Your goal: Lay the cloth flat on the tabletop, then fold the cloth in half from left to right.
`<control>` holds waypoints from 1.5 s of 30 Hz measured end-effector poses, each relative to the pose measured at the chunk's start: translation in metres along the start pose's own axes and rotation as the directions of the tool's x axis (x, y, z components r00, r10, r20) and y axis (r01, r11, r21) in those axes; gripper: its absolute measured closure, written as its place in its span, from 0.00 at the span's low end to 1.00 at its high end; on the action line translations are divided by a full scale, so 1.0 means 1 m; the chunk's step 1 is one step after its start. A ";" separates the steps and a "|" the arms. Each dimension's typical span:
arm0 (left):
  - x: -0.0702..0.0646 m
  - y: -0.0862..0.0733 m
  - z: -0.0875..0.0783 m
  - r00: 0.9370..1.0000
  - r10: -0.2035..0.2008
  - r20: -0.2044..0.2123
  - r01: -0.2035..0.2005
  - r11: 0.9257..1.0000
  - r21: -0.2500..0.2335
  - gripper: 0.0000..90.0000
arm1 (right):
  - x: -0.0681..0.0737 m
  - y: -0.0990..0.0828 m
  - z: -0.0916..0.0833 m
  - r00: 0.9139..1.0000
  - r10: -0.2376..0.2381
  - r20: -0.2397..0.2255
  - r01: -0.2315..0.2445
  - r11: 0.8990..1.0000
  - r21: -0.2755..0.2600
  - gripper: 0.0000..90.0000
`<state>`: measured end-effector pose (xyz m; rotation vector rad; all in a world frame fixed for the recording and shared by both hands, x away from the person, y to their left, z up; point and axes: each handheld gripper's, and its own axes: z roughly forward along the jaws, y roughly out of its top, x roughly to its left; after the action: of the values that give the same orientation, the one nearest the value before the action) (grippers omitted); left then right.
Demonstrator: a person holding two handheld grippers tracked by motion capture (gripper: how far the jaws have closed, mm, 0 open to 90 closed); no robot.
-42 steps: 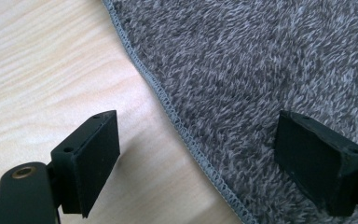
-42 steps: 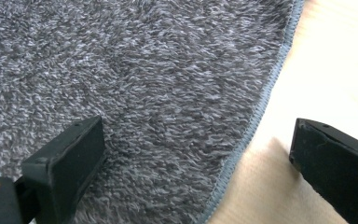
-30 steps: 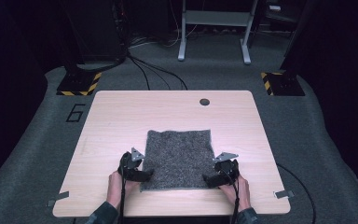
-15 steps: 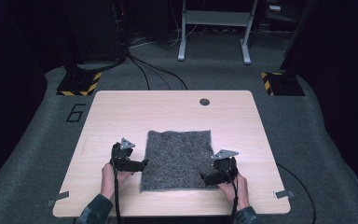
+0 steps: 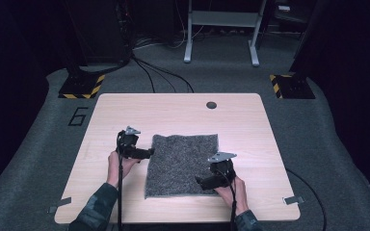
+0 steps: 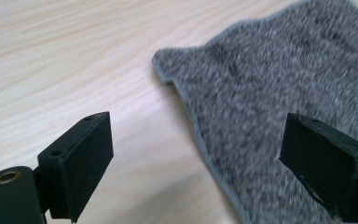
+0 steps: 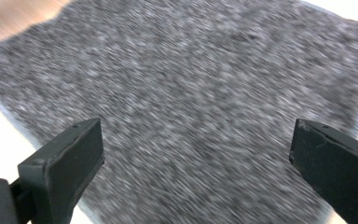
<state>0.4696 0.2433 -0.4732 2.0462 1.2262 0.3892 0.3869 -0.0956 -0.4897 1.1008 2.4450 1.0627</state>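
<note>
high view: wooden table (image 5: 125, 115), grey carpet floor (image 5: 347, 144); grey mat (image 5: 183, 161); both tools wide open, empty.

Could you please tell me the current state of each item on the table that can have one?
Grey cloth: spread flat on the table, unfolded, its left edge slightly wavy, held by neither tongs.
Left tongs: open, at the cloth's left edge, one jaw over wood and one over cloth.
Right tongs: open, over the cloth near its front right corner.
Table: wooden, with a round hole near its far edge.
</note>
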 end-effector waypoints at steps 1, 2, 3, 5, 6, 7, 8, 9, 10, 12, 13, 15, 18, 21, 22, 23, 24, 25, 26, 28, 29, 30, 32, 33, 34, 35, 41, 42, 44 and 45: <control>0.002 0.004 0.002 1.000 0.007 -0.005 -0.007 1.000 0.008 0.10 | 0.004 0.002 0.001 1.000 -0.001 -0.012 0.001 1.000 -0.005 0.03; 0.003 0.006 0.005 1.000 0.005 -0.003 -0.005 1.000 0.011 0.10 | 0.007 0.004 0.002 1.000 -0.002 -0.020 0.001 1.000 -0.013 0.03; 0.004 0.010 0.008 1.000 -0.001 -0.001 0.001 1.000 0.013 0.10 | 0.010 0.005 0.003 1.000 -0.005 -0.028 0.005 1.000 -0.016 0.03; 0.005 0.016 0.013 1.000 0.014 -0.008 -0.014 0.999 0.030 0.10 | 0.017 0.009 0.005 0.999 -0.011 -0.044 0.010 1.000 -0.020 0.03; 0.005 0.019 0.015 1.000 0.016 -0.006 -0.016 0.999 0.032 0.10 | 0.021 0.011 0.007 0.999 -0.022 -0.048 0.021 0.999 -0.024 0.03; 0.004 0.021 0.018 1.000 0.013 -0.013 -0.013 1.000 0.029 0.11 | 0.023 0.012 0.008 0.998 -0.021 -0.052 0.020 1.000 -0.022 0.03; 0.004 0.023 0.019 1.000 0.022 -0.018 -0.022 0.999 0.033 0.11 | 0.026 0.015 0.010 0.998 -0.030 -0.062 0.029 0.999 -0.023 0.03; 0.004 0.024 0.022 1.000 0.017 -0.008 -0.016 0.999 0.034 0.11 | 0.028 0.016 0.011 0.997 -0.031 -0.066 0.029 0.999 -0.023 0.03; 0.005 0.025 0.024 1.000 0.018 0.004 -0.018 0.999 0.039 0.11 | 0.032 0.017 0.013 0.997 -0.038 -0.070 0.037 0.999 -0.021 0.03; 0.004 0.027 0.029 1.000 0.016 0.000 -0.016 0.999 0.036 0.11 | 0.038 0.020 0.016 0.995 -0.058 -0.080 0.056 0.998 -0.020 0.03; 0.006 0.028 0.032 1.000 0.016 0.004 -0.016 0.999 0.047 0.11 | 0.040 0.021 0.017 0.994 -0.069 -0.085 0.068 0.998 -0.015 0.03; 0.009 0.030 0.037 1.000 0.006 0.011 -0.007 0.999 0.044 0.11 | 0.048 0.023 0.022 0.992 -0.078 -0.097 0.077 0.997 -0.009 0.03; 0.013 0.032 0.045 1.000 0.008 0.013 -0.009 0.998 0.060 0.12 | 0.058 0.026 0.029 0.987 -0.107 -0.116 0.107 0.994 -0.004 0.03; 0.019 0.033 0.053 0.999 -0.018 0.028 0.016 0.998 0.068 0.13 | 0.069 0.029 0.036 0.983 -0.127 -0.130 0.129 0.992 0.004 0.03; 0.020 0.033 0.054 0.999 -0.023 0.028 0.021 0.998 0.067 0.13 | 0.073 0.030 0.039 0.982 -0.131 -0.134 0.133 0.991 0.003 0.03; 0.022 0.034 0.056 0.999 -0.028 0.041 0.025 0.997 0.072 0.14 | 0.075 0.030 0.041 0.981 -0.131 -0.142 0.134 0.991 0.011 0.03; 0.023 0.035 0.058 0.999 -0.025 0.034 0.023 0.997 0.072 0.14 | 0.081 0.031 0.044 0.980 -0.132 -0.146 0.136 0.991 0.017 0.04; 0.023 0.035 0.060 0.999 -0.023 0.026 0.021 0.997 0.077 0.15 | 0.085 0.032 0.046 0.979 -0.136 -0.151 0.140 0.990 0.020 0.04; 0.024 0.035 0.062 0.999 -0.020 0.030 0.018 0.997 0.074 0.16 | 0.089 0.032 0.049 0.977 -0.145 -0.159 0.150 0.988 0.022 0.04; 0.024 0.035 0.066 0.999 -0.027 0.032 0.025 0.996 0.085 0.16 | 0.099 0.033 0.054 0.975 -0.148 -0.168 0.155 0.988 0.026 0.05; 0.025 0.036 0.068 0.999 -0.024 0.033 0.021 0.996 0.084 0.16 | 0.103 0.034 0.057 0.972 -0.161 -0.173 0.168 0.986 0.025 0.05; 0.025 0.036 0.069 0.999 -0.037 0.037 0.034 0.996 0.086 0.17 | 0.107 0.035 0.060 0.968 -0.176 -0.181 0.183 0.983 0.022 0.06; 0.026 0.036 0.072 0.999 -0.041 0.034 0.038 0.996 0.078 0.17 | 0.117 0.037 0.065 0.963 -0.188 -0.192 0.196 0.980 0.024 0.07; 0.026 0.036 0.072 0.998 -0.050 0.035 0.046 0.995 0.091 0.18 | 0.123 0.037 0.068 0.963 -0.196 -0.187 0.202 0.979 0.016 0.09; 0.028 0.037 0.073 0.999 -0.036 0.032 0.033 0.995 0.090 0.19 | 0.128 0.038 0.069 0.963 -0.193 -0.188 0.199 0.980 0.016 0.12; 0.028 0.037 0.074 0.998 -0.046 0.037 0.042 0.995 0.087 0.19 | 0.132 0.039 0.071 0.957 -0.212 -0.198 0.222 0.975 0.026 0.14; 0.030 0.037 0.077 0.997 -0.061 0.046 0.056 0.995 0.086 0.27 | 0.156 0.040 0.081 0.954 -0.244 -0.174 0.250 0.968 0.013 0.30; 0.030 0.037 0.078 0.996 -0.069 0.052 0.065 0.994 0.090 0.29 | 0.160 0.040 0.083 0.953 -0.250 -0.173 0.258 0.966 0.028 0.34; 0.031 0.037 0.079 0.997 -0.071 0.042 0.067 0.993 0.092 0.34 | 0.164 0.039 0.086 0.953 -0.253 -0.167 0.259 0.966 0.018 0.40; 0.032 0.038 0.080 0.997 -0.062 0.048 0.057 0.994 0.091 0.34 | 0.165 0.039 0.087 0.956 -0.245 -0.163 0.252 0.967 0.023 0.43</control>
<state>0.5558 0.2261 -0.5060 2.0765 1.2914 0.2569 0.3384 0.0876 -0.5122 0.7169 2.6546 1.0566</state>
